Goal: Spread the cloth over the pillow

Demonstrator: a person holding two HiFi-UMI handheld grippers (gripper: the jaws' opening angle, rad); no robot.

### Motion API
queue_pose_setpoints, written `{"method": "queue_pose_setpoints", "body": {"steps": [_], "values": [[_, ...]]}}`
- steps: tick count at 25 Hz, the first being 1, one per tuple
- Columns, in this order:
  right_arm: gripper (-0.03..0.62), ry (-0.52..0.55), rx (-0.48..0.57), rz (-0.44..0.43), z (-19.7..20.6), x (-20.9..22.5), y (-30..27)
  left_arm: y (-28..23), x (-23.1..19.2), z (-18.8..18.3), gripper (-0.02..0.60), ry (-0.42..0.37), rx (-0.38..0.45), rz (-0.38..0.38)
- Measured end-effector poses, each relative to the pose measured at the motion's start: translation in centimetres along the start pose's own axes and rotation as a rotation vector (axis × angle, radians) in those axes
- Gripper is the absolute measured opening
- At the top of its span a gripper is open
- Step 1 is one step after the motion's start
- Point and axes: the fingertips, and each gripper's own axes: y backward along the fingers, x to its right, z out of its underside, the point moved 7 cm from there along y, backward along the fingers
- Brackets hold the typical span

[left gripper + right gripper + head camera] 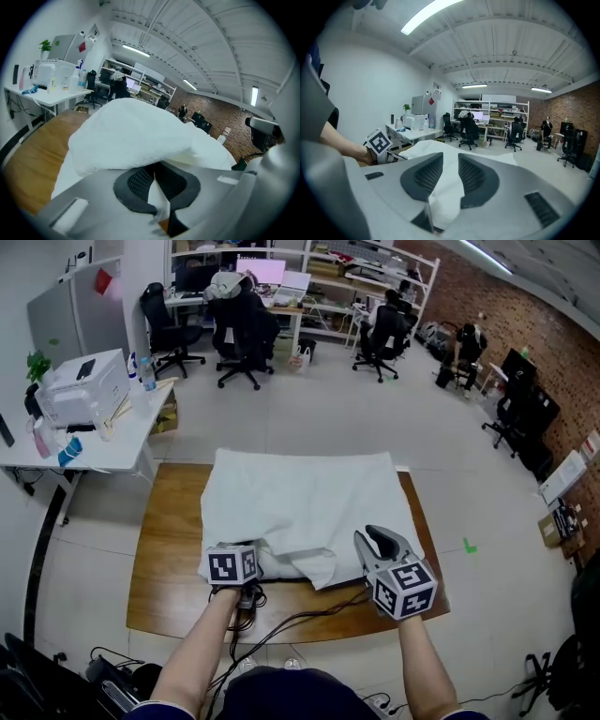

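**Item 1. Left gripper** (157, 176). The jaws are closed, with a thin fold of the white cloth (300, 502) pinched between the pads. In the head view it sits at seven o'clock of the cloth, low on the near edge. Judged purpose: it holds that corner so the hem can be drawn down and out over the near side.

**Item 2. Right gripper** (450, 176). The jaws stand about half apart. A loose fold of cloth shows in the gap, but neither pad presses on it, so nothing is held. It sits at five o'clock of the cloth, raised above the table (169, 577). Judged purpose: it is free to take a new hold on the near right corner.

**Item 3. Cloth.** It lies across the middle of the table, smooth and square toward twelve o'clock. Toward six o'clock it is bunched and folded back, between the two grippers.

**Item 4. Pillow.** It is hidden under the cloth and is inferred only from the swell there. Coverage looks nearly complete, and the near edge is the part left untidy.

**Item 5. Cables** (300, 620). These trail off the near table edge at six o'clock, running from the grippers.

**Item 6. Side table** (122, 442), with a printer (84, 385). It stands at ten o'clock, well apart from the work.
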Motion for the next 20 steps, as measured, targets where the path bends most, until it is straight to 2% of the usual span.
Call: {"method": "queue_pose_setpoints", "body": {"steps": [2,5,11,17,20], "values": [[0.112,-0.002,0.015,0.01,-0.3,0.2,0.5,0.5,0.0,-0.1,0.012,-0.012,0.016,-0.004],[0.112,-0.013,0.029,0.013,-0.4,0.3,0.9,2.1,-0.1,0.1,0.011,0.013,0.056,-0.009],[0.112,-0.002,0.041,-0.043,-1.0,-1.5,0.2,6.9,-1.8,0.6,0.009,0.057,0.141,-0.076],[0.112,0.02,0.051,-0.123,-1.7,-4.4,-1.5,12.6,-5.1,1.9,0.009,0.101,0.228,-0.209],[0.112,0.027,0.053,-0.153,-1.9,-5.5,-2.1,15.3,-7.4,3.2,0.009,0.147,0.249,-0.281]]}}
